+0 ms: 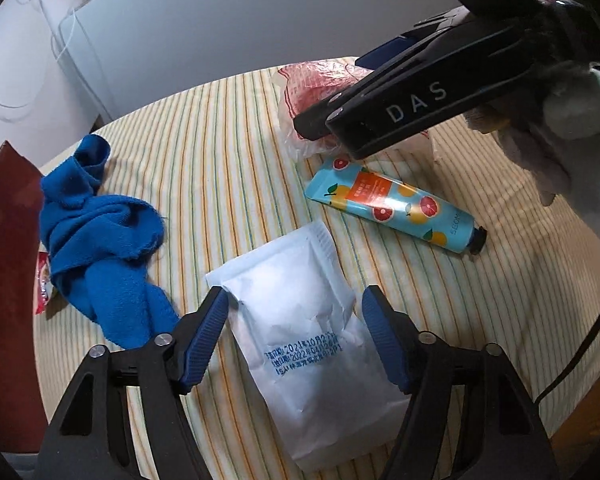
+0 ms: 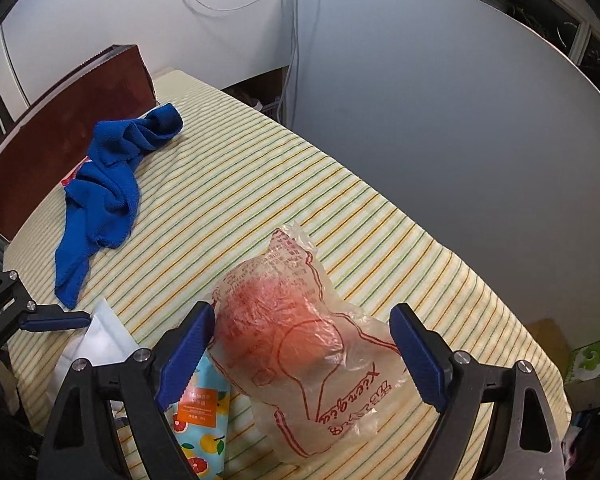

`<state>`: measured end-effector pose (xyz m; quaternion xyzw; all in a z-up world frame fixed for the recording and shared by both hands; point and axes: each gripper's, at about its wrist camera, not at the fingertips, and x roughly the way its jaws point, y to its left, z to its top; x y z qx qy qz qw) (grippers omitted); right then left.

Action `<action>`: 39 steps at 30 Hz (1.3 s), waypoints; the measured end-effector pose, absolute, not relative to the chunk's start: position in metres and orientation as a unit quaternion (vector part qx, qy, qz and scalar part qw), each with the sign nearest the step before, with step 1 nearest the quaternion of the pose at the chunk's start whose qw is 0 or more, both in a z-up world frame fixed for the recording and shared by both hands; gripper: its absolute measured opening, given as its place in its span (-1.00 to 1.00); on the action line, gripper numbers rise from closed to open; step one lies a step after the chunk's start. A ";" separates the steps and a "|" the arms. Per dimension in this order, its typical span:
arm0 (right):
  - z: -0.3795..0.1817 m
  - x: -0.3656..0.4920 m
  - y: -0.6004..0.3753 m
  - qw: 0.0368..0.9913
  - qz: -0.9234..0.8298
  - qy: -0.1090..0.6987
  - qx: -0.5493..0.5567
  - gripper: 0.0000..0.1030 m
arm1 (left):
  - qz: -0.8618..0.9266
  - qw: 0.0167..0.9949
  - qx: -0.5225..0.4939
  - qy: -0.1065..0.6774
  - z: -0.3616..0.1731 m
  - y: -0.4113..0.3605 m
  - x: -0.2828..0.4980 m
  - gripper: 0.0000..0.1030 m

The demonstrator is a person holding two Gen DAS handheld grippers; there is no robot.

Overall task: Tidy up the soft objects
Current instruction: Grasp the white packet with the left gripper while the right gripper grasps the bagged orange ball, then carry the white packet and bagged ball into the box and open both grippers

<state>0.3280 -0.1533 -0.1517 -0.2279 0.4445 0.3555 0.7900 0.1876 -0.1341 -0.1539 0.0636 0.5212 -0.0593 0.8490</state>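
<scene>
2 tools spread: left tool (image 1: 292, 340) around white pouch (image 1: 300, 344); right tool (image 2: 304, 348) around plastic bag (image 2: 300, 344), only right view.

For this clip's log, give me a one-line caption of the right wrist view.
Open right gripper straddles a crumpled clear plastic bag on the striped tablecloth.

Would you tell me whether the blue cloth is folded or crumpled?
Crumpled: the blue cloth lies bunched and twisted on the striped tablecloth, with uneven rolls and a ragged edge.
</scene>
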 end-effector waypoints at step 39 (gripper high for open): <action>-0.043 0.280 -0.174 0.851 0.339 0.384 -0.113 -0.11 | -0.084 0.897 -0.023 0.433 -0.069 -0.014 0.123 -0.22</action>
